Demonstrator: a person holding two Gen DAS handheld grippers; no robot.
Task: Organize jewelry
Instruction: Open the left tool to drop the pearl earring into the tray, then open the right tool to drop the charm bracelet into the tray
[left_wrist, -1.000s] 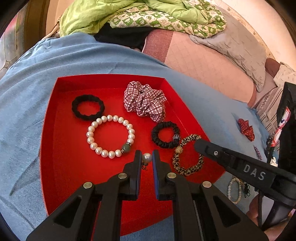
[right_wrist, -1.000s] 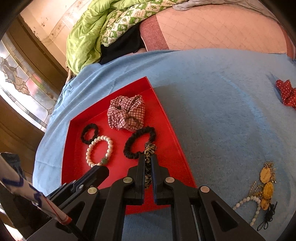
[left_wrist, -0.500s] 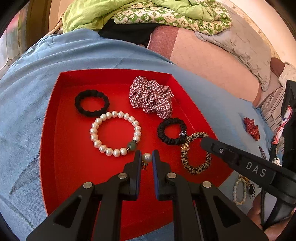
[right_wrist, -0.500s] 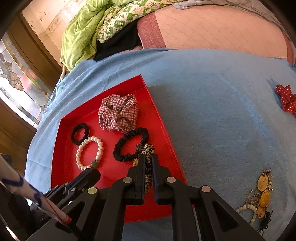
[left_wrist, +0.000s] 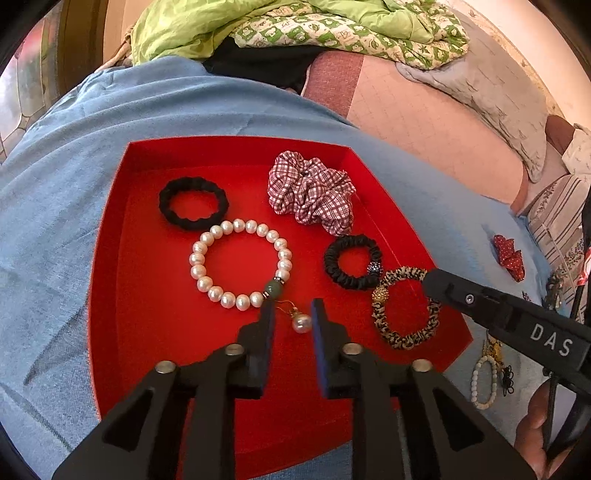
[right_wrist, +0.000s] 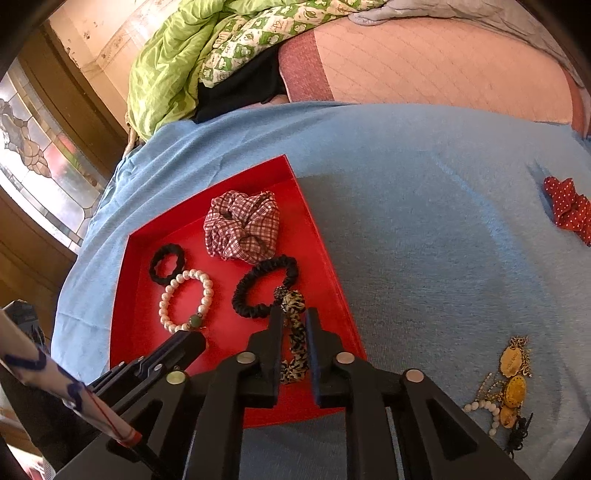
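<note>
Inside the red tray (left_wrist: 110, 295), my left gripper (left_wrist: 290, 314) is opening around a pearl earring (left_wrist: 301, 322) lying there, and my right gripper (right_wrist: 293, 321) is opening around the leopard scrunchie (right_wrist: 295, 332).

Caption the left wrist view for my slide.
Left gripper opening over a pearl earring in the red tray beside a pearl bracelet.

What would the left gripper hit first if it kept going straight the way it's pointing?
Most likely the pearl earring, lying loose between the opening fingers of the left gripper. Just past it lies the pearl bracelet on the red tray, though depth is hard to judge.
</note>
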